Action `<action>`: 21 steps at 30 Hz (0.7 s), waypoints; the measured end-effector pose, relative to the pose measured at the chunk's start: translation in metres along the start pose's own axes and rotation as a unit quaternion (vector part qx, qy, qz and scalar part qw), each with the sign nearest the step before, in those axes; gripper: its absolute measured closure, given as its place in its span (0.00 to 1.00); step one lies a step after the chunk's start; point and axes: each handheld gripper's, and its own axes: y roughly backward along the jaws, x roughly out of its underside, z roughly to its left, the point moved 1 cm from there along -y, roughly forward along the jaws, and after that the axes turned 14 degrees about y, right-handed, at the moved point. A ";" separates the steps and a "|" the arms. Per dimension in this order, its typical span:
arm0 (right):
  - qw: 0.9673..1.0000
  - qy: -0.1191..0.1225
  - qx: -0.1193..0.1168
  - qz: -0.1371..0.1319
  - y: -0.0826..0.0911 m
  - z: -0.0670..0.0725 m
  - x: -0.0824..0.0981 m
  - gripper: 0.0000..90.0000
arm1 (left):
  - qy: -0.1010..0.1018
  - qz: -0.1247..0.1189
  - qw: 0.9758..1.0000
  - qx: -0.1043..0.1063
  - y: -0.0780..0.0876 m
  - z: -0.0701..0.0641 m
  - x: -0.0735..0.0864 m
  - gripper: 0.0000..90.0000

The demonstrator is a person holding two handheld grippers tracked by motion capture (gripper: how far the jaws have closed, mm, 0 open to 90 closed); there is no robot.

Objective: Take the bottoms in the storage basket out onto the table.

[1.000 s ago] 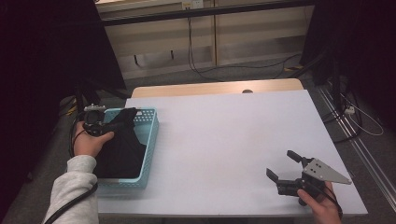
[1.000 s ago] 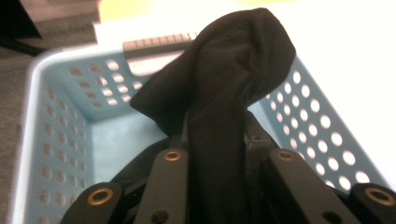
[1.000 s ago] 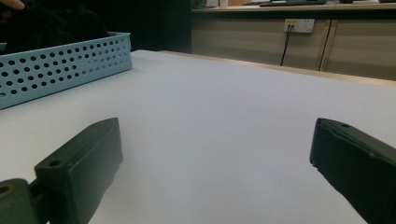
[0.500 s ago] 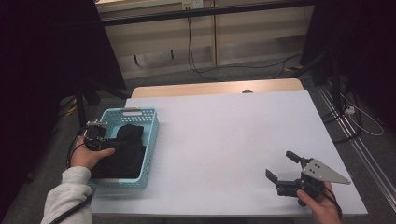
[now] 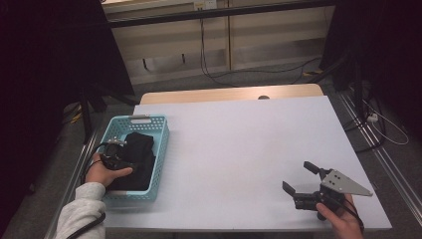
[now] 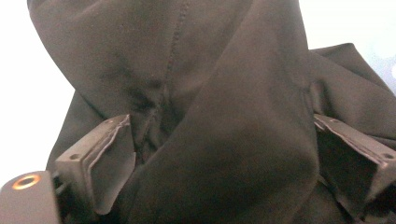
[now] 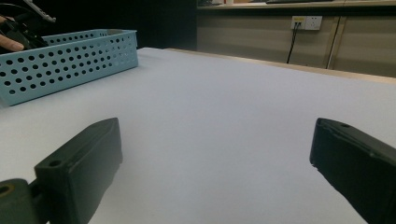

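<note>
In the high view, one black garment [image 5: 137, 159] lies in the one turquoise basket [image 5: 160, 149] at the desk's left edge, with the left gripper [image 5: 115, 149] low over it. In the left gripper view, its jaws have just been opening and stand wide, a fold of the garment [image 6: 224, 116] loose between them. In the right gripper view, the right gripper [image 7: 215, 168] is wide open and holds nothing near the desk's front right corner.

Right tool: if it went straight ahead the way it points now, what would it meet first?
Probably the blue basket; ahead of the open right tool is bare white table, though depth is unclear.

Black garment [image 6: 224, 116]: matt woven cloth, stitched seam. Basket [image 5: 159, 149]: perforated light-blue plastic, slight sheen. Tabletop [image 5: 239, 149]: smooth matt white, wooden far edge.
</note>
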 end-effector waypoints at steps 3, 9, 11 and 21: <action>1.000 0.001 -0.001 -0.001 0.000 0.001 0.000 0.02 | 0.010 -0.008 1.000 -0.003 -0.001 -0.003 0.000 0.20; 1.000 0.002 -0.002 0.000 0.000 0.001 -0.001 0.02 | 0.002 0.006 1.000 -0.006 0.000 -0.006 -0.005 0.41; 1.000 0.002 0.000 -0.001 0.000 0.000 0.000 0.02 | -0.003 0.013 1.000 -0.003 0.000 -0.009 -0.007 0.58; 1.000 0.005 -0.001 0.001 -0.001 0.000 0.000 0.02 | 0.012 0.026 1.000 -0.008 0.000 -0.013 -0.012 0.77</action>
